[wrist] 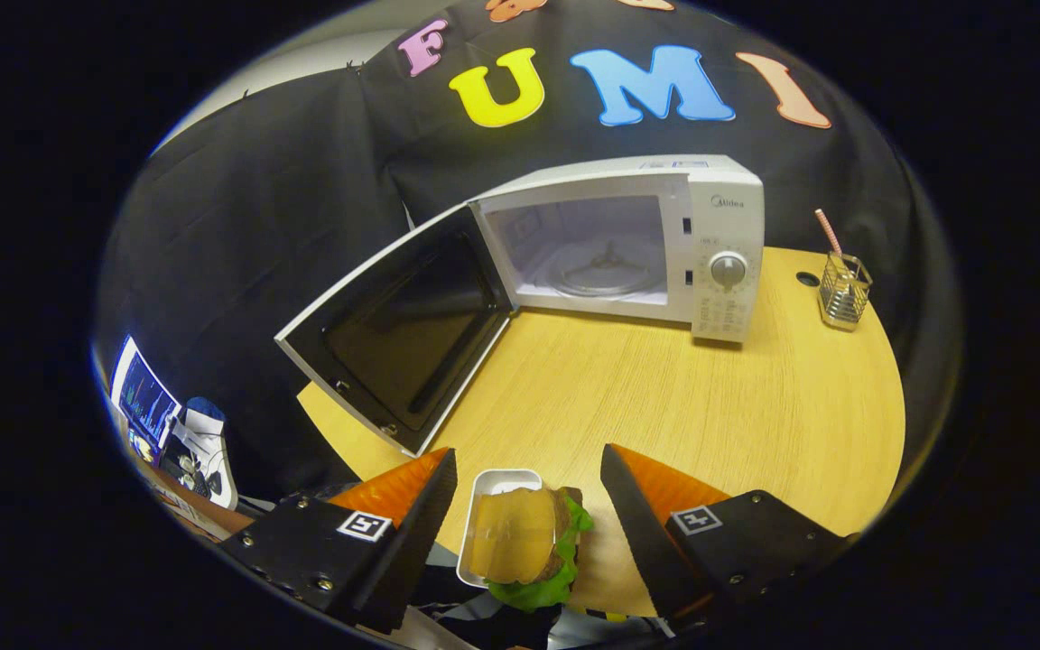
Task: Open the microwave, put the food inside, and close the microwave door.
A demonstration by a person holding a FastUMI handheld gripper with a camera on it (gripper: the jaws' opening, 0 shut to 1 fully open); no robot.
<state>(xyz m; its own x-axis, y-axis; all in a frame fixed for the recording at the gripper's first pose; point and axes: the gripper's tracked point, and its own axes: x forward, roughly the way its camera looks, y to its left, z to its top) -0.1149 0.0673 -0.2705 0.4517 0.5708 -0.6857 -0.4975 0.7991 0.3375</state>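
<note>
A white microwave (655,239) stands at the back of the wooden table (710,424). Its door (398,338) is swung wide open to the left, and the cavity with its glass turntable (606,275) holds nothing. A sandwich (524,546) with lettuce lies on a small white tray (493,487) at the table's near edge. My gripper (527,478) hovers over it, open, one finger on each side of the tray and sandwich, neither one pressing on them.
A wire holder (843,291) with a striped straw stands at the right back of the table, beside a round hole (807,279) in the top. Off the table to the left sit a monitor (145,397) and desk clutter.
</note>
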